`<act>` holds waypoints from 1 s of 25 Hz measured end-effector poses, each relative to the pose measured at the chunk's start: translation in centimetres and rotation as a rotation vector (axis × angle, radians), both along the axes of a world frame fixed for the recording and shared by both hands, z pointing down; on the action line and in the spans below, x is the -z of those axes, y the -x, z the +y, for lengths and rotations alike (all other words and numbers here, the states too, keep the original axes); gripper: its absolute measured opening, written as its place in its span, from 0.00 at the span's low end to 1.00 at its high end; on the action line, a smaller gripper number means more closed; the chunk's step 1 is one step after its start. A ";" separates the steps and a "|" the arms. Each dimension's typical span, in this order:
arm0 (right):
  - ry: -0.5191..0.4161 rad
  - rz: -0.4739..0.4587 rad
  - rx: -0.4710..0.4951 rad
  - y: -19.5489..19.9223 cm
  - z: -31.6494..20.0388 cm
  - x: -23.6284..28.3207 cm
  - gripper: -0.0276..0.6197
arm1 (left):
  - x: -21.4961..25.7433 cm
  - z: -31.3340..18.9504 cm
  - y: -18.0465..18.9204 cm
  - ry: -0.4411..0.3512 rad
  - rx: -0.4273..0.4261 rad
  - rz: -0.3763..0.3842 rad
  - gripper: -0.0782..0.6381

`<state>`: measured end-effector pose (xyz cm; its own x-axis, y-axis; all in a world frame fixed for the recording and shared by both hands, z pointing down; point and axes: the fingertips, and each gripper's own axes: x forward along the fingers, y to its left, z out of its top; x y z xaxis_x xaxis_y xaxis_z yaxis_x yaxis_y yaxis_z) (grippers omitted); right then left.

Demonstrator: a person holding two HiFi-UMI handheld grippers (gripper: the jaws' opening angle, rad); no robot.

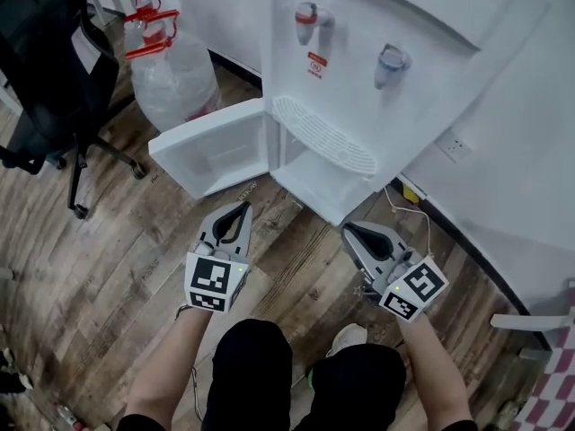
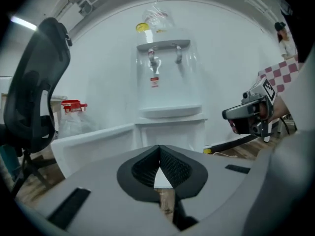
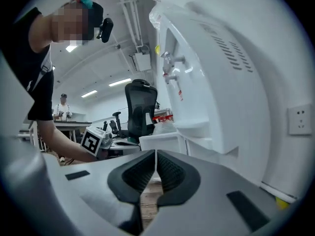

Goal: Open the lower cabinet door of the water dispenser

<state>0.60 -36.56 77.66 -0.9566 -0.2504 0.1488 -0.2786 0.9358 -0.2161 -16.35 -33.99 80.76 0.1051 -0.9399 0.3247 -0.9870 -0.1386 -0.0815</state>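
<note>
Grey left tongs point(image 1: 244, 206), right tongs point(image 1: 349, 228); black ribbed pads point(image 2: 173, 167); black-white marker cubes point(image 1: 216, 283); black trousers point(image 1: 247, 366); white shoe point(image 1: 349, 335).

Your water dispenser point(image 1: 377, 25) stands white and upright on the wood floor point(image 1: 117, 268). You've got a red tap point(image 1: 307, 18) and a blue tap point(image 1: 392, 61) above a slotted drip tray point(image 1: 323, 135). Its lower cabinet door point(image 1: 216, 151) is wide open, swung out to the left in your head view, with the compartment point(image 1: 314, 182) exposed.
</note>
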 end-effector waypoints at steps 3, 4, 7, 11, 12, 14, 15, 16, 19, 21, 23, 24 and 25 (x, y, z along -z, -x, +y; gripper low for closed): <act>0.040 0.027 -0.035 -1.6 0.4 1.6 0.09 | 2.8 0.0 -3.9 0.026 -0.065 -0.011 0.13; 0.059 0.033 -0.043 -2.1 0.8 2.7 0.09 | 4.1 0.3 -4.9 0.035 -0.077 -0.004 0.13; 0.120 0.024 -0.053 -3.4 2.5 7.6 0.09 | 9.3 1.7 -6.9 0.046 -0.109 0.017 0.13; 0.155 0.015 -0.073 -5.0 4.7 15.3 0.09 | 16.8 3.5 -7.9 0.068 -0.110 0.058 0.13; 0.151 0.031 -0.077 -5.5 5.4 17.1 0.09 | 18.8 4.0 -8.0 0.071 -0.100 0.064 0.13; 0.132 0.077 -0.079 -6.4 6.9 20.3 0.09 | 23.1 5.0 -8.4 0.076 -0.085 0.071 0.13; 0.128 0.098 -0.078 -6.7 7.7 21.8 0.09 | 25.4 5.6 -8.7 0.079 -0.086 0.079 0.13; 0.132 0.114 -0.081 -7.1 8.6 23.4 0.09 | 27.7 6.2 -9.0 0.082 -0.090 0.091 0.13; 0.172 0.122 -0.121 -8.2 11.4 29.1 0.09 | 34.9 8.4 -9.6 0.084 -0.097 0.114 0.13; 0.188 0.116 -0.156 -8.9 13.2 32.8 0.09 | 39.3 10.2 -9.9 0.080 -0.094 0.117 0.13; 0.193 0.109 -0.180 -9.4 14.8 36.2 0.09 | 43.1 12.1 -10.3 0.072 -0.102 0.101 0.13; 0.199 0.101 -0.188 -9.6 15.7 37.8 0.09 | 44.7 13.2 -10.5 0.071 -0.106 0.100 0.13; 0.205 0.093 -0.196 -9.8 16.6 39.3 0.09 | 46.2 14.3 -10.5 0.074 -0.107 0.111 0.13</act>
